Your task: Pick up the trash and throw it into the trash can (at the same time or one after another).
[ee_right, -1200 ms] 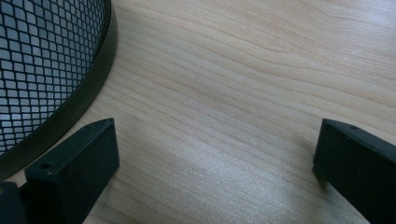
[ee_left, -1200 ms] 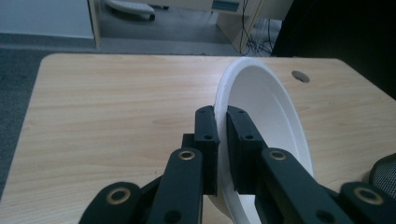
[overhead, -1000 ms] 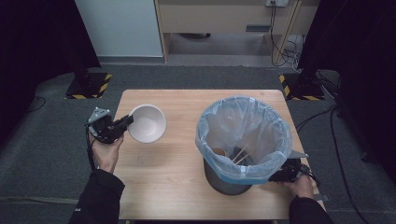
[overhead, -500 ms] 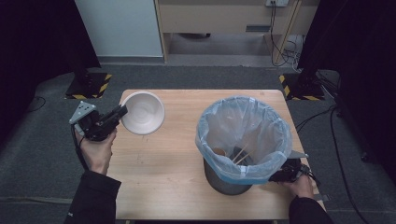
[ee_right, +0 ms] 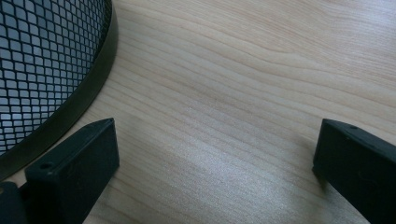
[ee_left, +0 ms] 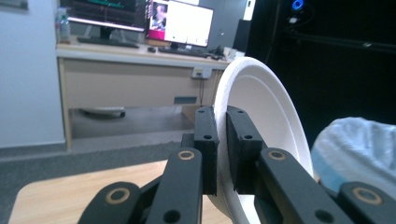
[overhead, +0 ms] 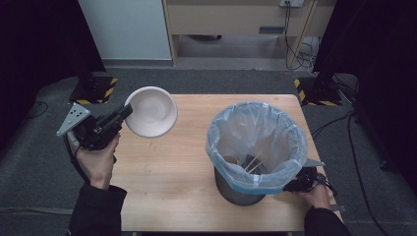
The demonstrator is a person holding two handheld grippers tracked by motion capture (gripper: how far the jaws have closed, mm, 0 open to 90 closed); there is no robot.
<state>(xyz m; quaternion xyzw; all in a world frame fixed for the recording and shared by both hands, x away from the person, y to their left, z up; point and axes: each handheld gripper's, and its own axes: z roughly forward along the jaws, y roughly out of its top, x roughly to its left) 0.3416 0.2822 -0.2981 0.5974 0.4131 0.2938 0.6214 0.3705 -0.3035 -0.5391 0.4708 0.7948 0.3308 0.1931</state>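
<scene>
A white paper bowl [overhead: 150, 111] hangs in the air over the table's far left corner, tilted on its side. My left gripper [overhead: 123, 114] is shut on its rim; the left gripper view has both jaws pinching the bowl [ee_left: 268, 112] edge-on. A black mesh bin [overhead: 241, 189] lined with a light blue bag [overhead: 258, 140] stands on the right half of the wooden table [overhead: 167, 172]. Wooden sticks and scraps lie inside it. My right gripper [overhead: 302, 183] rests low beside the bin's base, open [ee_right: 215, 154], with bare wood between its jaws.
The mesh bin wall [ee_right: 42, 70] curves close along the left of the right gripper view. Beyond the table lie grey floor, a white panel [overhead: 125, 29] and a desk [ee_left: 135, 79] with monitors. Black stands with hazard-striped feet [overhead: 93, 91] flank the far corners.
My left gripper has lifted the bowl off the table and swung it up and away to the far left, tipping it onto its side. The right gripper has stayed by the bin.
</scene>
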